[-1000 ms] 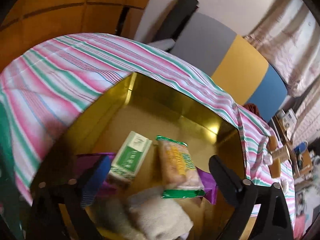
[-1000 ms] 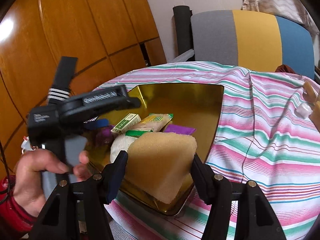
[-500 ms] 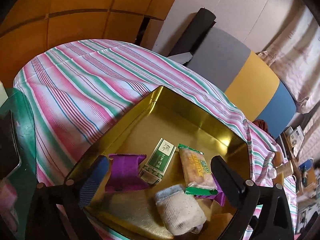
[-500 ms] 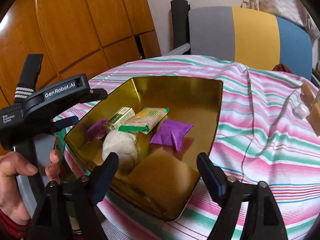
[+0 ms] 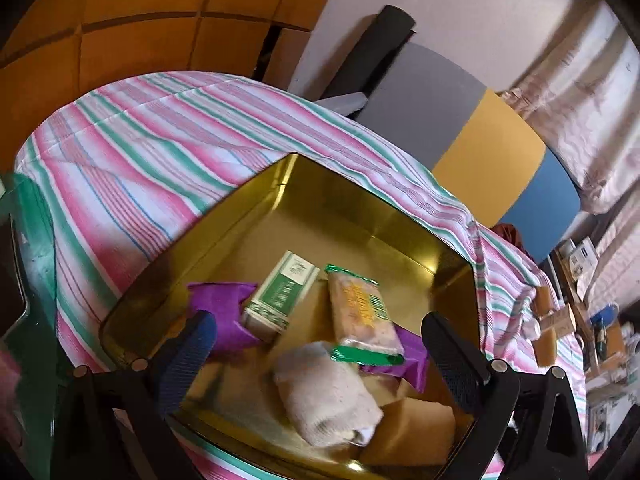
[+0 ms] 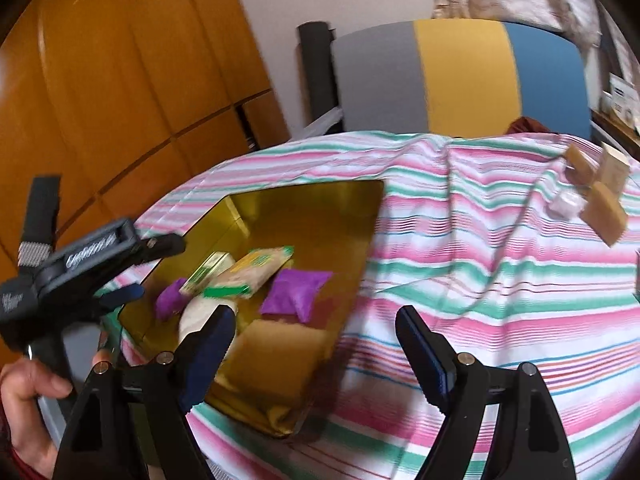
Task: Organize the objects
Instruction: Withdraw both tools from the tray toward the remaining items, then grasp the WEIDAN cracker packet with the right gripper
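Observation:
A gold tin tray [image 5: 360, 216] [image 6: 320, 200] sits on the striped tablecloth. In it lie a tan sponge [image 6: 276, 352] [image 5: 412, 428], a rolled white cloth [image 5: 324, 392], a green-and-white box [image 5: 280, 292], a snack packet [image 5: 360, 316] and two purple pouches [image 6: 296, 292] [image 5: 224, 316]. My left gripper [image 5: 320, 356] is open and empty just above the tray's near end. My right gripper [image 6: 316, 344] is open and empty over the tray's near right edge. The left gripper also shows in the right wrist view [image 6: 148, 268].
More tan sponge blocks [image 6: 600, 208] and a small white object [image 6: 566, 204] lie on the cloth at far right. A grey, yellow and blue chair back [image 6: 460, 80] stands behind the table. Wooden panels line the left wall. A thin cord [image 6: 504, 248] crosses the cloth.
My right gripper opened and let the tan sponge go into the tray, then drew back to the right. My left gripper pulled back from the tray's contents, staying open.

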`<state>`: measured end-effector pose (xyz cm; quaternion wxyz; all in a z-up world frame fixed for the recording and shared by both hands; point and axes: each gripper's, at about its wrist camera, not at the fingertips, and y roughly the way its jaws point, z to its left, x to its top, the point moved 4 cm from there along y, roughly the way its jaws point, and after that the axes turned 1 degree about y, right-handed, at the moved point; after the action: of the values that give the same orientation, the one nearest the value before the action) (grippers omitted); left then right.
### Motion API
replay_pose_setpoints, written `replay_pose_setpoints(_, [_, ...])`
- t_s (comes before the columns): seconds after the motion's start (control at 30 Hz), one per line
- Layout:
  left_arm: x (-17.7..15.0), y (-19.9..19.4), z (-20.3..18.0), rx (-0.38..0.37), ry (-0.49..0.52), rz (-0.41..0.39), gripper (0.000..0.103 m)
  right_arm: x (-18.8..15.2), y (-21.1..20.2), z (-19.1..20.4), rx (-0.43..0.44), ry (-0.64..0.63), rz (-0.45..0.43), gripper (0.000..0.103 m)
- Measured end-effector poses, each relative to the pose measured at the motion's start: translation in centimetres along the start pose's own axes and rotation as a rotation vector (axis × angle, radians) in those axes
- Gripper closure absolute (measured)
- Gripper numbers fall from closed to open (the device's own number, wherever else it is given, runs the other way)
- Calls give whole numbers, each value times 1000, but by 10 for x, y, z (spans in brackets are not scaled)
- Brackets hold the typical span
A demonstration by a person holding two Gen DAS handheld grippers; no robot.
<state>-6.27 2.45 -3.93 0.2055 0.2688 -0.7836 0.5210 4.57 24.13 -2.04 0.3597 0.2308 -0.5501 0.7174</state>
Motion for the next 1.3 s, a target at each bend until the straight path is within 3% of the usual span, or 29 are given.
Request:
replay_pose_setpoints(0.53, [-46, 0, -100, -132, 279, 95, 0, -19, -27, -126, -233, 276, -14, 19])
replay_pose_setpoints(0.83, [-94, -2, -166, -232, 463, 179, 0, -39, -60, -233, -399, 438, -28, 19])
replay_pose_setpoints(1.1, [-124, 2, -198, -248, 554, 242, 0, -11, -93, -336, -501, 597, -153, 23])
replay_pose_setpoints(1.3, [-138, 7, -212, -242, 595, 281, 0, 10, -77, -377, -540, 583, -134, 24])
